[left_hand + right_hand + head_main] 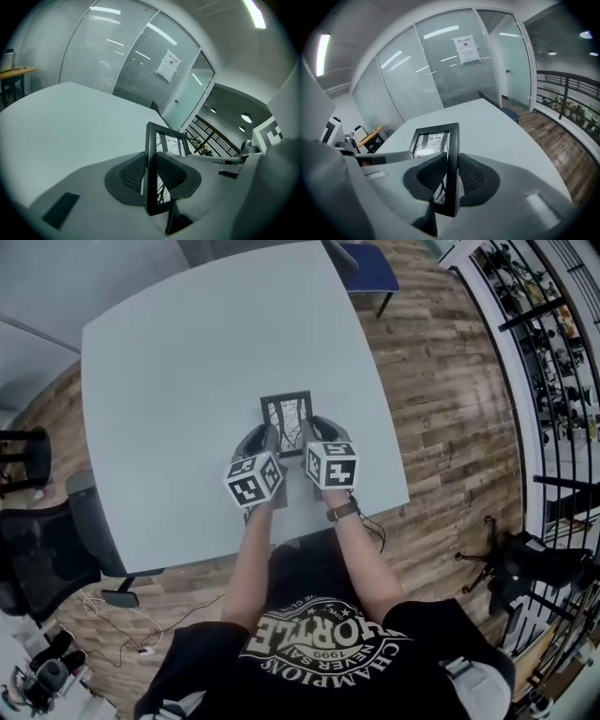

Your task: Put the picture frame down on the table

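A small black picture frame (287,418) with a black-and-white print is held between both grippers over the near half of the white table (187,381). My left gripper (269,439) is shut on the frame's left edge (153,168), its dark ribbed pads (131,172) pressed on either side. My right gripper (307,437) is shut on the frame's right edge (452,168) in the same way. The frame stands tilted, print side up; whether its lower edge touches the table is hidden by the grippers.
A blue chair (370,268) stands at the table's far side, a black office chair (47,549) at the near left. Wood floor (441,399) and a black railing (553,381) lie to the right. Glass partition walls (440,70) close the room.
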Demonstrator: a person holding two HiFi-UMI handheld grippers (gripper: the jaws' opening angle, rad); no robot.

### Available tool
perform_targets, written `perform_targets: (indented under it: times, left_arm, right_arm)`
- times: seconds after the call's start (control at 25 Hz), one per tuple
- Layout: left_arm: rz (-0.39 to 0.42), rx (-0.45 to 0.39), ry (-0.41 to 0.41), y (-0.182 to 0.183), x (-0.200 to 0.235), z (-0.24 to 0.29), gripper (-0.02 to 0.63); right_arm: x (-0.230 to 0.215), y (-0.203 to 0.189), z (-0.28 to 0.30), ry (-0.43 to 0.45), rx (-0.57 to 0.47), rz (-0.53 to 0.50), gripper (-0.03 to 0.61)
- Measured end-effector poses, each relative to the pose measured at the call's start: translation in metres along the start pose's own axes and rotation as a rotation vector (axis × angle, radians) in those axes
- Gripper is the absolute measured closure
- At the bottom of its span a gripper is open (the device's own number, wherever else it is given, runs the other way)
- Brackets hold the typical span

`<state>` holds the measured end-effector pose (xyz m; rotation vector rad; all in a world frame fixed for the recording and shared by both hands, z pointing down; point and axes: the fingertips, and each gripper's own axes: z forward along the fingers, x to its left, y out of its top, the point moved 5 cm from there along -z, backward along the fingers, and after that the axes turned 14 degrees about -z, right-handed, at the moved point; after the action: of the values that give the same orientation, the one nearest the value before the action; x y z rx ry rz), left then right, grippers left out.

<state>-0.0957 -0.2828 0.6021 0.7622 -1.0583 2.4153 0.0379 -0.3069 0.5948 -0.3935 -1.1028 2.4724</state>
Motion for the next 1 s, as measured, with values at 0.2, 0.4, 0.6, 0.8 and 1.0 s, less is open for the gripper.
perform_targets:
  times: [0.2, 0.4, 0.6, 0.8, 1.0]
  left_arm:
    - [-0.013, 0.037, 0.033, -0.009, 0.007, 0.022, 0.543]
    - [-0.034, 0.068, 0.064, -0.015, 0.017, 0.038, 0.543]
    - [-0.059, 0.090, 0.086, -0.015, 0.030, 0.052, 0.543]
    - [-0.082, 0.108, 0.107, -0.016, 0.041, 0.066, 0.543]
    - [-0.095, 0.129, 0.126, -0.021, 0.046, 0.078, 0.543]
  right_arm:
    - [-0.013, -0.010, 0.021, 0.006, 0.045, 0.012, 0.505]
    - [-0.019, -0.020, 0.039, 0.021, 0.084, 0.020, 0.505]
    - [-0.019, -0.023, 0.058, 0.033, 0.117, 0.012, 0.505]
    - [-0.021, -0.026, 0.076, 0.041, 0.150, 0.009, 0.505]
    - [-0.027, -0.033, 0.086, 0.049, 0.181, 0.016, 0.505]
